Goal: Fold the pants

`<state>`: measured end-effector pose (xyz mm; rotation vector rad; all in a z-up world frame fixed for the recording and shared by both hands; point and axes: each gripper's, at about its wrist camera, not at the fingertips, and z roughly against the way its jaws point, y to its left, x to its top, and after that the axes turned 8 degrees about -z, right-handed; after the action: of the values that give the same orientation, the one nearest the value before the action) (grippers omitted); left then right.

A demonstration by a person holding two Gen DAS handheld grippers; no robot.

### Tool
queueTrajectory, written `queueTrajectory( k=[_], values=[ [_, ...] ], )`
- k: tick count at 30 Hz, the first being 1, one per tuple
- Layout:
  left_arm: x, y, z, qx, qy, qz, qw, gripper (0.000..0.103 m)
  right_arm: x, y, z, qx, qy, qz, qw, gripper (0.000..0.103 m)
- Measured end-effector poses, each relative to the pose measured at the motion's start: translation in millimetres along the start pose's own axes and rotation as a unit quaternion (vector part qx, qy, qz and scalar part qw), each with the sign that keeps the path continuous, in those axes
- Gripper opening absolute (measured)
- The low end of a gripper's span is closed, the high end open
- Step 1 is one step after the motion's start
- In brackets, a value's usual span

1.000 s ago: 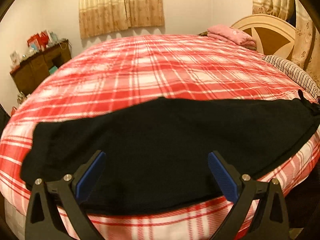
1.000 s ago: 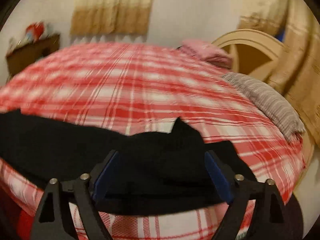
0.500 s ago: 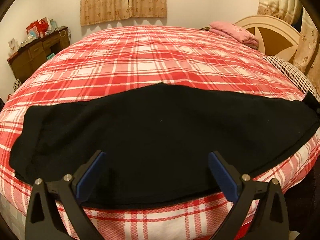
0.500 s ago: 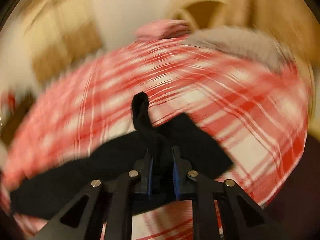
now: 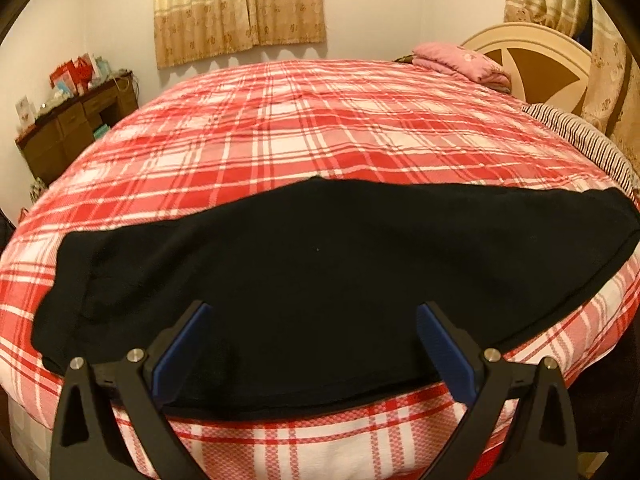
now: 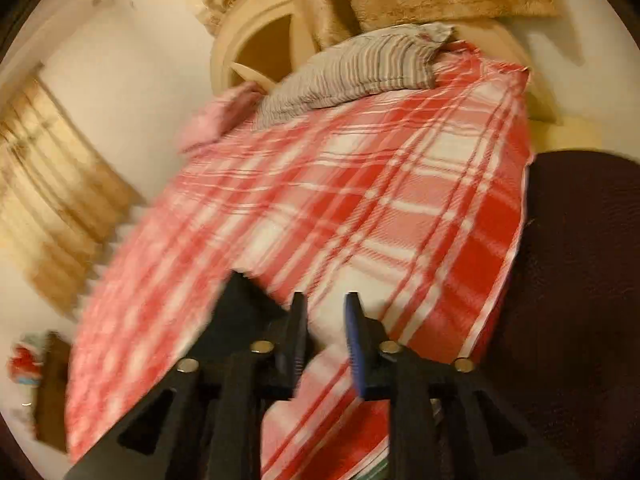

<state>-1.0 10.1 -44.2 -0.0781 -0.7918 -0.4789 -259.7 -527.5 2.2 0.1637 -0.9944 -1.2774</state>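
The black pants [image 5: 320, 280] are laid flat across the near edge of the bed [image 5: 320, 128], on its red and white plaid cover, stretched from side to side. In the tilted, blurred right wrist view only a dark corner of the pants [image 6: 244, 300] is seen, just left of the right gripper [image 6: 324, 308]. The jaws of the right gripper have just been opening; they are parted by a narrow gap with nothing between them, only plaid showing through. The left gripper [image 5: 312, 320] is held above the pants with its jaws spread wide and released, gripping nothing. A pink folded cloth [image 5: 460, 60] and a striped pillow [image 5: 580, 136] are placed near the headboard [image 5: 532, 52]. A wooden dresser [image 5: 76, 120] is set against the far wall beneath the curtains [image 5: 240, 4].
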Motion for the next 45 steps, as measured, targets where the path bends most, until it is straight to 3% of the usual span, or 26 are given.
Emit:
queueTrajectory(
  k=[1, 3, 6, 9, 10, 12, 16, 22, 27, 31, 35, 36, 37, 38, 45],
  values=[
    [0.1, -0.6, -1.0, 0.002, 0.0, -0.001, 1.0, 0.103, -9.8, 7.2, 2.0, 0.024, 0.017, 0.004, 1.0, 0.063],
    [0.9, -1.5, -3.0, 0.004, 0.002, 0.001, 1.0, 0.103, -35.2, 26.9, 2.0, 0.09, 0.056, 0.011, 0.994, 0.072],
    [0.8, -2.6, -0.5, -0.001, 0.001, 0.002, 1.0, 0.103, -79.7, 66.6, -16.3, 0.164, 0.144, 0.046, 0.975, 0.072],
    [0.1, -2.0, 6.4, 0.012, -0.01, -0.004, 0.9999, 0.103, -112.8, 85.9, -40.7, 0.181, 0.211, 0.045, 0.96, 0.069],
    [-0.5, -0.3, 8.3, 0.015, -0.013, -0.003, 0.9998, 0.103, -119.7, 88.1, -46.9, 0.179, 0.221, 0.043, 0.958, 0.06],
    [-1.3, 3.1, 8.2, 0.017, -0.015, 0.001, 0.9997, 0.103, -130.3, 87.6, -56.1, 0.161, 0.227, 0.038, 0.96, 0.055],
    [-5.3, 9.8, 2.6, 0.02, -0.008, 0.01, 0.9997, 0.103, -140.9, 80.8, -58.2, 0.168, 0.232, 0.009, 0.958, 0.055],
    [-9.3, 10.8, 1.2, 0.006, -0.007, 0.019, 0.9998, 0.103, -165.9, 102.2, -67.7, 0.156, 0.267, 0.041, 0.95, 0.055],
    [-11.2, 11.3, 2.7, 0.005, -0.009, 0.018, 0.9998, 0.103, -177.2, 113.5, -72.2, 0.142, 0.259, 0.076, 0.952, 0.051],
    [-12.3, 15.6, 1.1, 0.001, -0.006, 0.026, 0.9996, 0.103, -180.0, 124.9, -83.7, 0.13, 0.241, 0.109, 0.956, 0.035],
    [-13.2, 14.5, 4.3, -0.008, -0.01, 0.028, 0.9995, 0.103, -184.5, 131.9, -92.6, 0.123, 0.232, 0.128, 0.956, 0.031],
    [-12.9, 11.4, 6.3, -0.012, -0.013, 0.022, 0.9996, 0.103, -186.3, 134.6, -93.0, 0.122, 0.23, 0.143, 0.955, 0.025],
    [-12.7, 6.2, 9.0, -0.014, -0.02, 0.009, 0.9997, 0.103, -188.6, 137.5, -93.6, 0.118, 0.23, 0.158, 0.953, 0.011],
    [-12.2, 1.5, 10.8, -0.013, -0.024, -0.002, 0.9996, 0.103, -190.1, 139.0, -93.8, 0.115, 0.231, 0.167, 0.952, 0.006],
    [-10.4, -6.8, 14.7, -0.017, -0.03, -0.027, 0.999, 0.103, -182.1, 131.5, -63.5, 0.143, 0.218, 0.178, 0.949, 0.003]
  ],
)
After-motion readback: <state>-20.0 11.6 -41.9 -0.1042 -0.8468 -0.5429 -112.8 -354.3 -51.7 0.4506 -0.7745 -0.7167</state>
